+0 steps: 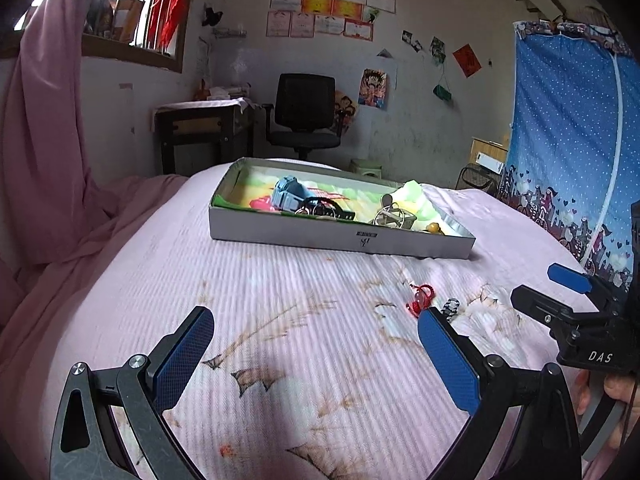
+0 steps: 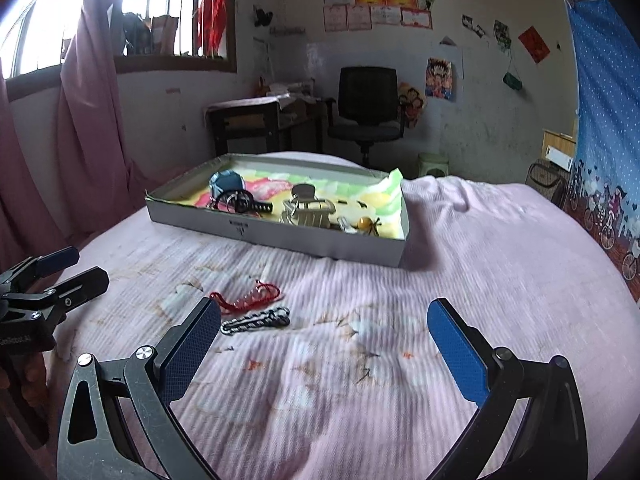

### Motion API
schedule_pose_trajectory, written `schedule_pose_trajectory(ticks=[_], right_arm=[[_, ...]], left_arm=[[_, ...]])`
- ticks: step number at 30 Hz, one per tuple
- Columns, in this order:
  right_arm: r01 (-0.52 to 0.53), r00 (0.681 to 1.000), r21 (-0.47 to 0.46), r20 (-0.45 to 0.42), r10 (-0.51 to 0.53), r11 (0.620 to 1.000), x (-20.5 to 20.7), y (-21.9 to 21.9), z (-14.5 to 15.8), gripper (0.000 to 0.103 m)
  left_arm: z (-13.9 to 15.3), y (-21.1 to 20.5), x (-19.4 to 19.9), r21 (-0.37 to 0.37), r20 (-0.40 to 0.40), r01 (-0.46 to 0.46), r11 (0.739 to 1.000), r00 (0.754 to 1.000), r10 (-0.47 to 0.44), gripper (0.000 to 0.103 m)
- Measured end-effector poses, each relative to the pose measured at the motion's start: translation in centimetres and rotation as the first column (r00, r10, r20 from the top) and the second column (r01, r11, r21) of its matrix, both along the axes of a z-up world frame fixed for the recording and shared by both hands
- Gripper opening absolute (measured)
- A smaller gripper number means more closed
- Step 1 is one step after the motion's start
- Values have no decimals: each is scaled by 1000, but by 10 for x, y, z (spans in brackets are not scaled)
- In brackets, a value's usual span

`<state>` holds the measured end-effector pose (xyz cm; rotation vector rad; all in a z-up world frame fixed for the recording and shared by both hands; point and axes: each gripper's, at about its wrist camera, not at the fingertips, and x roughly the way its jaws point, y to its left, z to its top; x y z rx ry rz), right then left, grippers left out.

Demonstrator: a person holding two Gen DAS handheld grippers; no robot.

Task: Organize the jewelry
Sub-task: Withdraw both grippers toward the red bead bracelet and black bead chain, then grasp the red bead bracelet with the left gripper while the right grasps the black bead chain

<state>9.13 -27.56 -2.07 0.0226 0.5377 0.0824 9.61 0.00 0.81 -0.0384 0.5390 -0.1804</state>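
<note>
A red string bracelet (image 1: 420,298) (image 2: 252,298) and a black-and-white braided cord (image 1: 450,308) (image 2: 256,322) lie side by side on the pink bedspread. Behind them stands a shallow grey box (image 1: 340,240) (image 2: 280,232) holding a blue watch (image 1: 290,194) (image 2: 225,182), a black watch (image 2: 244,202), a silver hair clip (image 1: 394,216) (image 2: 308,210) and an amber piece (image 2: 365,224). My left gripper (image 1: 316,320) (image 2: 91,266) is open, with both cords just beyond its right finger. My right gripper (image 2: 326,312) (image 1: 534,282) is open too; the cords lie by its left fingertip.
The bed (image 2: 460,272) fills the foreground, its pink cover bunched at the left. A desk (image 1: 200,128) and a black office chair (image 1: 306,112) stand behind it. A blue dotted curtain (image 1: 568,152) hangs at the right. A person's hand (image 1: 612,392) holds the right gripper.
</note>
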Motion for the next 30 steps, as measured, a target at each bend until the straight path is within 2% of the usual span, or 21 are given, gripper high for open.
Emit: schedule_pose_trajectory(ticks=[8, 15, 17, 19, 24, 30], right_arm=[[-12, 999, -4, -45, 12, 1000, 9, 5, -11, 102], [-8, 988, 37, -155, 13, 999, 29, 1, -28, 100], [-11, 985, 55, -173, 20, 998, 33, 0, -32, 92], [-18, 983, 77, -182, 32, 997, 36, -1, -35, 75], [-54, 978, 125, -193, 77, 991, 46, 1, -40, 60], [-111, 969, 120, -207, 134, 987, 57, 15, -44, 41]], left_arm=[[-5, -5, 16, 10, -68, 21, 1000, 997, -21, 103], [-18, -19, 40, 35, -155, 86, 996, 985, -80, 102], [-20, -22, 43, 32, -166, 112, 993, 981, -105, 97], [-20, -25, 44, 28, -171, 138, 990, 976, -131, 91], [-19, -34, 51, 4, -185, 205, 979, 962, -201, 78], [-22, -48, 61, -21, -225, 286, 958, 932, -284, 54]])
